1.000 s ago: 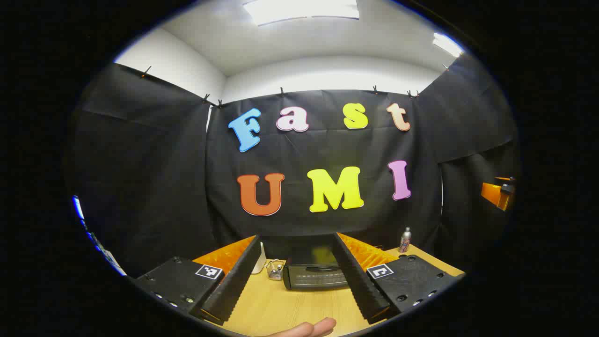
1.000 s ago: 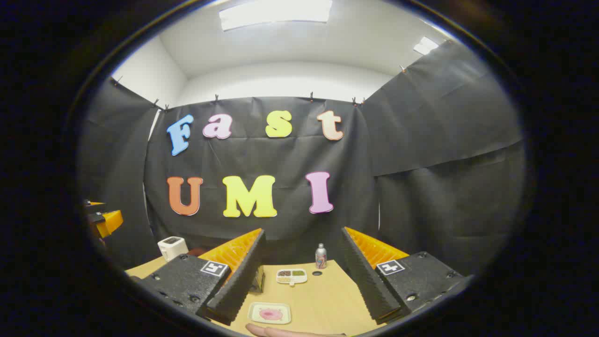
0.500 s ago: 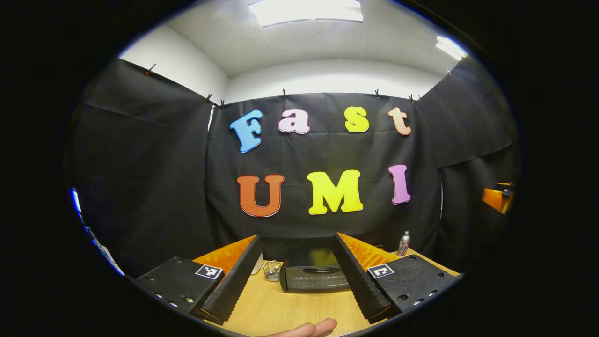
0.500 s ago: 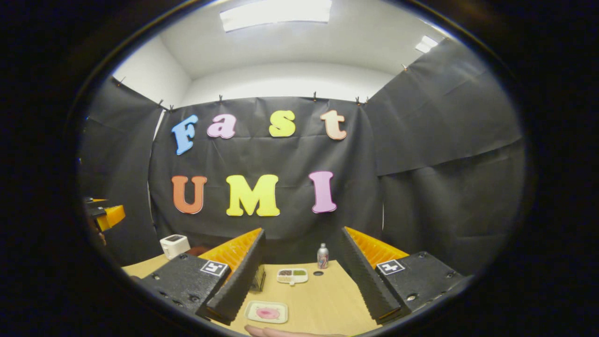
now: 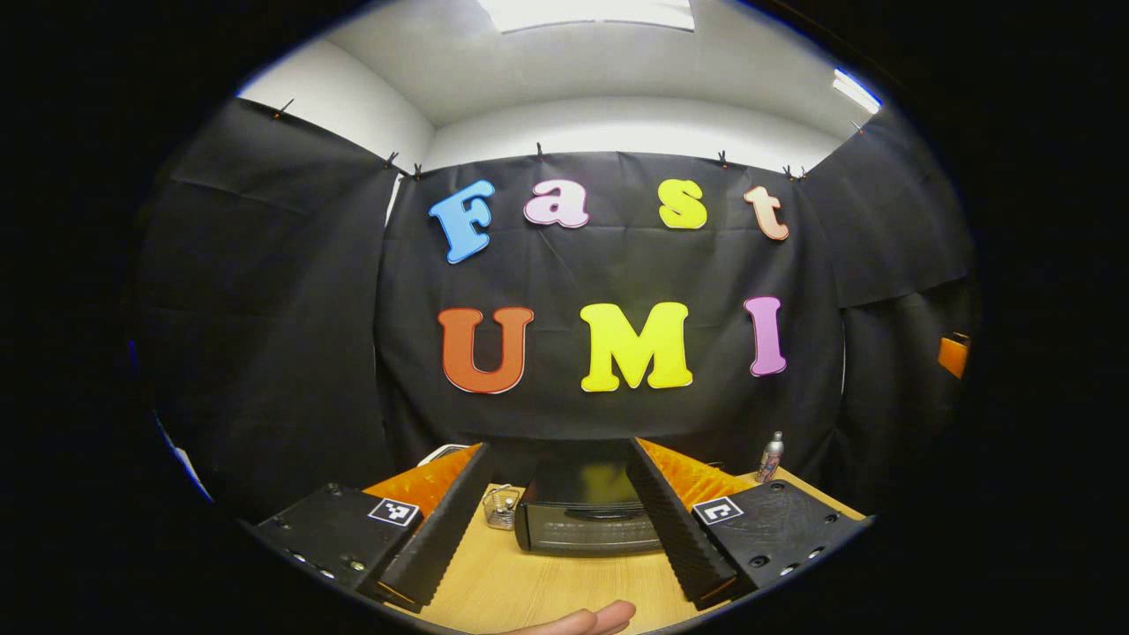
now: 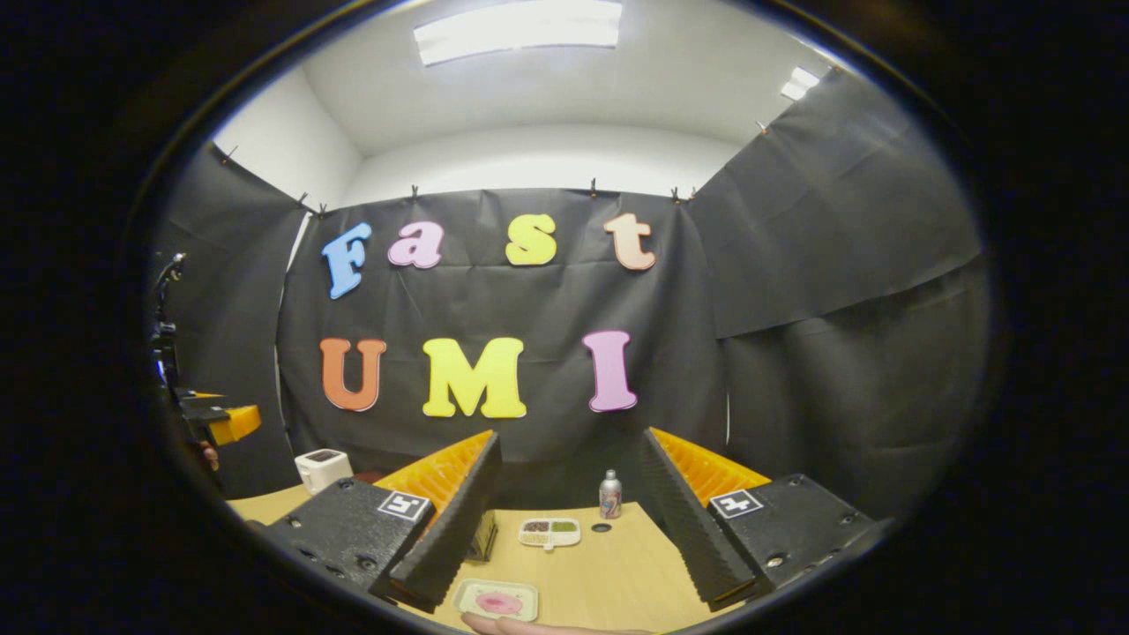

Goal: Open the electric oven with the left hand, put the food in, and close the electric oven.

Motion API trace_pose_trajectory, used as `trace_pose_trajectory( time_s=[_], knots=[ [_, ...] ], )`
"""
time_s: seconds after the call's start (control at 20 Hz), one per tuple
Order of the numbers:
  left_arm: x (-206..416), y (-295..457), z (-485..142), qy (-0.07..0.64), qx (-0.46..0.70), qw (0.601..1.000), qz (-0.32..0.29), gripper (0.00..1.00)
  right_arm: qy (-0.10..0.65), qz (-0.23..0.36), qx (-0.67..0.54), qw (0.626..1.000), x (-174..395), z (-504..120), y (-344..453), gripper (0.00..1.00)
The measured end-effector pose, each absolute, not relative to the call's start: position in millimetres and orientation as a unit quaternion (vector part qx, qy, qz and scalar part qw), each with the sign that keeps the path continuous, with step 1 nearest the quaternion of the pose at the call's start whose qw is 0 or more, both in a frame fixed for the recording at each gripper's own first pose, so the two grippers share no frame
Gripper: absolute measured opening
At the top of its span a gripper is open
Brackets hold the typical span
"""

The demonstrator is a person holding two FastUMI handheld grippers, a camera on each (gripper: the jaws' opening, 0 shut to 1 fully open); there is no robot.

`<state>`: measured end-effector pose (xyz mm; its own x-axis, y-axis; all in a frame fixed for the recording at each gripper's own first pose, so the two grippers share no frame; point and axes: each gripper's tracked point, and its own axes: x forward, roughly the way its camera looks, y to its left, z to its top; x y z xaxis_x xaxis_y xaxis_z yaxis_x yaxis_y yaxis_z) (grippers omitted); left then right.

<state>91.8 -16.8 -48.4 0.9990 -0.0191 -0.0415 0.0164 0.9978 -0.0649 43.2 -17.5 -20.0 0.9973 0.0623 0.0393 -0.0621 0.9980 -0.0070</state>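
We see the left gripper (image 5: 557, 520) with fingers wide apart, holding nothing, pointed at the black boxy electric oven (image 5: 586, 511), door closed, on the light wooden bench (image 5: 529, 586). Right gripper (image 6: 564, 520) fingers also wide, empty. Pink food on a pale rectangular tray (image 6: 495, 601) sits right of the oven, near the bench's front edge.

No word, number or brand could be read on any object. The only signs were square black-and-white coded markers (image 5: 393, 511), patterns rather than text, one on each finger block of the left gripper (image 5: 557, 447) and of the right gripper (image 6: 571, 437). Ahead and to the right of the left gripper's fingers, the small can (image 5: 770, 456) bore a print too small to make out, and the pale strip across the electric oven (image 5: 586, 520) door between those fingers was too blurred to read.
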Motion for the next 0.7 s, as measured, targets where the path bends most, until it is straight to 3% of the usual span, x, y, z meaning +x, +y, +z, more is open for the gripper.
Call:
trace_pose_trajectory(
  time_s=[0.3,0.7],
  knots=[
    [178,-52,-112,0.088,-0.031,0.995,-0.034,0.96,0.005,0.014,-0.021,1.000,77,-35,-29,0.97],
    [241,-82,-215,0.201,-0.034,0.978,-0.050,0.97,0.007,-0.016,-0.041,0.999,86,-36,-57,0.96]
  ],
)
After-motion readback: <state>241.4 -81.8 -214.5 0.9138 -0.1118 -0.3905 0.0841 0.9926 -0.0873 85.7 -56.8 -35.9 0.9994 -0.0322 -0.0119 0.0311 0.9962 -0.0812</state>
